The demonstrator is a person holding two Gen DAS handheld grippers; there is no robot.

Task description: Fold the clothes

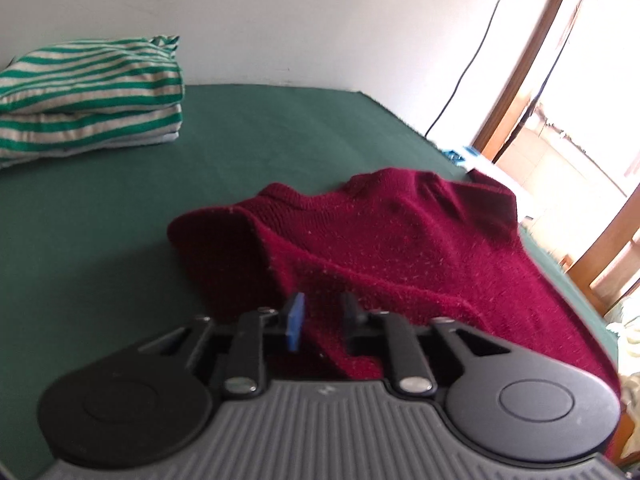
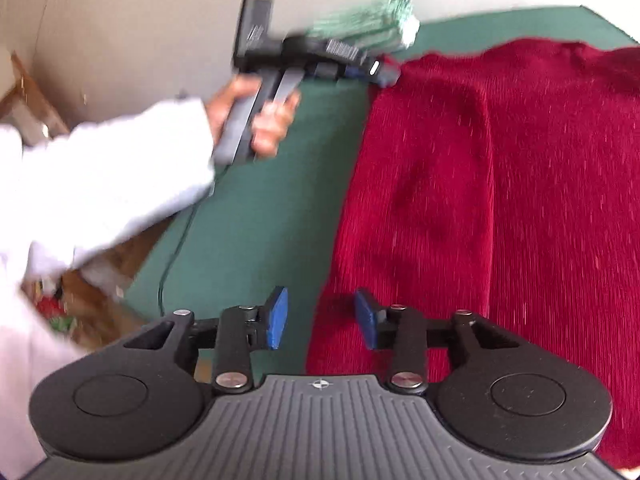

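- A dark red knitted sweater [image 1: 400, 248] lies spread on a bench covered with green cloth [image 1: 120, 220], its body bunched into soft ridges.
- My left tool [image 1: 320, 320] sits at the near hem of the sweater. A fold of the red knit rises between its two fingers, with the blue pad [image 1: 295, 320] on one side and the dark finger on the other. Some space shows beside the cloth, so I cannot tell whether the fingers are pinching it or only standing around it.
- In the right wrist view, my left hand [image 2: 256, 120], in a white sleeve [image 2: 120, 176], grips the handle of that left tool, whose tip reaches the far left corner of the sweater. This part is blurred.
- My right tool [image 2: 321, 318] has its fingers spread apart and holds nothing. Its left blue pad [image 2: 277, 318] is over the bare green cloth, and its right blue pad [image 2: 366, 318] is over the red knit. The sweater's left edge runs up through the gap between them.
- The sweater fills the right side of the right wrist view, stretching away from the tool toward the wall.
- A folded garment with green and pale stripes [image 1: 88, 96] rests at the far left of the bench, against the white wall [image 1: 280, 20], well apart from the sweater.
- A bright doorway with a wooden frame [image 1: 532, 64] is beyond the bench on the right.
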